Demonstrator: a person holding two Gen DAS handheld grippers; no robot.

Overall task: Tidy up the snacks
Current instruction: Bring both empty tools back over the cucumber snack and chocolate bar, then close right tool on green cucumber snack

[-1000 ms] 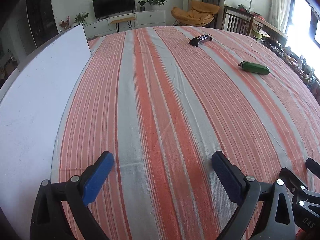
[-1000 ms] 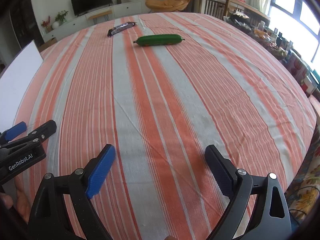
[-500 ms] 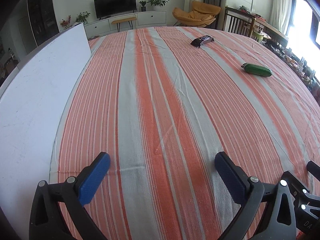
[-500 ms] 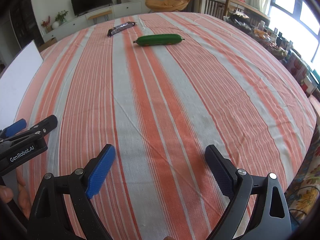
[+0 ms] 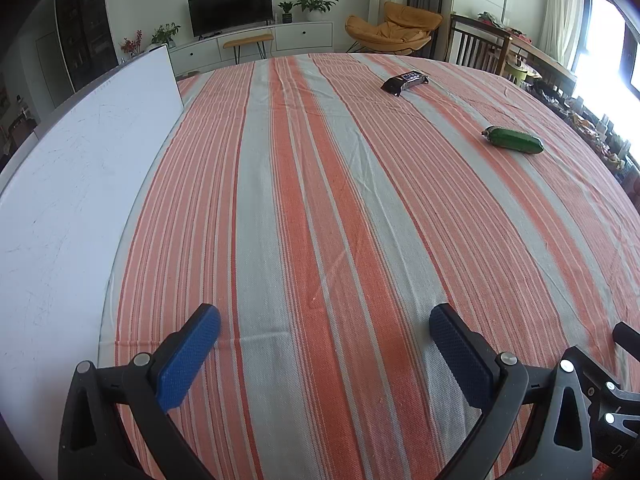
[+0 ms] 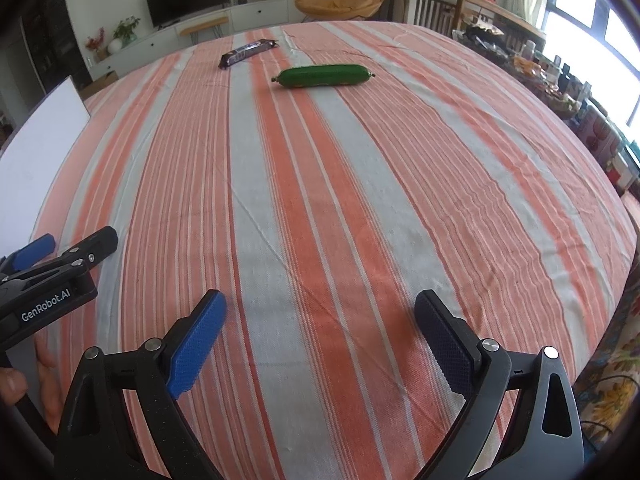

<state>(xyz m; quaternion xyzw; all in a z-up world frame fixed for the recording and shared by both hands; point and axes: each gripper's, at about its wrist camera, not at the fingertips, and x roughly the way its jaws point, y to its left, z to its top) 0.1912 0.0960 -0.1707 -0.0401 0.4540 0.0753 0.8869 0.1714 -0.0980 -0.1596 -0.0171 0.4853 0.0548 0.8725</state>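
Observation:
A green sausage-shaped snack [image 6: 323, 76] lies on the striped tablecloth at the far side; it also shows in the left wrist view [image 5: 516, 140]. A dark wrapped snack bar [image 6: 248, 52] lies beyond it, and shows in the left wrist view [image 5: 405, 81]. My right gripper [image 6: 320, 312] is open and empty near the table's front edge. My left gripper [image 5: 325, 322] is open and empty, also near the front edge and far from both snacks. The left gripper [image 6: 52, 256] shows at the left of the right wrist view.
A white board [image 5: 68, 184] lies along the left side of the table. The orange and grey striped cloth [image 5: 320, 200] covers the table. Chairs [image 5: 476, 46] and a cluttered side table [image 6: 552, 76] stand beyond the far and right edges.
The left gripper has drawn back and tilted slightly, so the snacks sit a little lower in its view. The right gripper has barely moved.

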